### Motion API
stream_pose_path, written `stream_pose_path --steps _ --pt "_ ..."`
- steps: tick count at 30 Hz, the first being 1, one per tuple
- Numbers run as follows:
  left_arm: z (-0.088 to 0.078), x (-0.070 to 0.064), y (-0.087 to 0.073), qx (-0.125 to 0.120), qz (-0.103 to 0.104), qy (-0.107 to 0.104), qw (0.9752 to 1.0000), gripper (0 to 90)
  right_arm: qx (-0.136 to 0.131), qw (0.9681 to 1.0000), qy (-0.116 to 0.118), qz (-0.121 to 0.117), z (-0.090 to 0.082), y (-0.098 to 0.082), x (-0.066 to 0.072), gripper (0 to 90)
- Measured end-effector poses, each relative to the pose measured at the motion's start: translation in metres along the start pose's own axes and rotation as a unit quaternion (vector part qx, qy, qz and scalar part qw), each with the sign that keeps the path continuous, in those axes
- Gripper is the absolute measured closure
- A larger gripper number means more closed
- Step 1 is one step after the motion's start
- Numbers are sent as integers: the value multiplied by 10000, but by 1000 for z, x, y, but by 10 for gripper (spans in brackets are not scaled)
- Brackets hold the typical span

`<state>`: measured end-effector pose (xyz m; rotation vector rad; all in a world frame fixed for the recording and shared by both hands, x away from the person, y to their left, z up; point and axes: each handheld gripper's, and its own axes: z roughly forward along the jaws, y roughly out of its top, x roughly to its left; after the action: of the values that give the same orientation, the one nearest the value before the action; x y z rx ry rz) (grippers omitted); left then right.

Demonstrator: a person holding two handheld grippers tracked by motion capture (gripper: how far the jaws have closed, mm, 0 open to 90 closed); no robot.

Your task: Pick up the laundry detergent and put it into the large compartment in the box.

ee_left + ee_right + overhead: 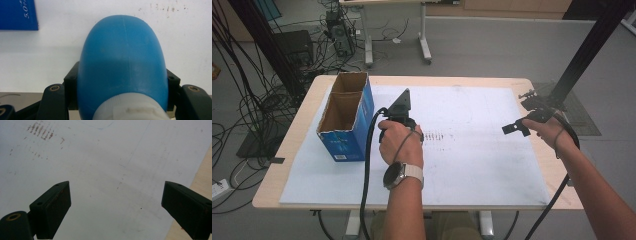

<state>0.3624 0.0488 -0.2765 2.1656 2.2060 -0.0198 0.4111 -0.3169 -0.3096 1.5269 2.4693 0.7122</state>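
Observation:
A smooth blue rounded object with a white collar (122, 60) sits between the jaws of my left gripper (122, 80), whose black pads press on both its sides. In the high view the left gripper (399, 117) is over the white mat just right of the box, and the hand hides the blue object. My right gripper (522, 115) hovers near the mat's right edge. In its own view the right gripper (115, 188) stands open wide, with bare mat between the jaws.
An open-topped blue cardboard box (346, 117) with two compartments stands at the mat's left; its corner (17, 15) is close to the left gripper. The white mat (472, 165) covers the wooden table (287, 145). A black frame post (584, 55) rises behind the right gripper.

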Motion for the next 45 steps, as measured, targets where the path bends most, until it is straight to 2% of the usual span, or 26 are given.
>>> stream_pose_path --steps 5,12,26,36,45 --pt "-6 -2 -1 -82 94 30 9999 381 -20 10000 -17 -10 -3 1 2 87" --pt "-15 -1 -1 -63 183 14 9998 381 -14 10000 -36 -14 -3 1 2 87" --pt "-42 1 -3 -208 379 -57 9990 380 17 10000 -55 -50 -1 5 10 87" --pt "-56 -1 -2 -245 590 97 9979 380 34 9999 -108 -20 -2 7 6 87" --pt "-64 -4 2 -294 709 -49 9970 379 63 9999 -94 13 1 8 5 87"
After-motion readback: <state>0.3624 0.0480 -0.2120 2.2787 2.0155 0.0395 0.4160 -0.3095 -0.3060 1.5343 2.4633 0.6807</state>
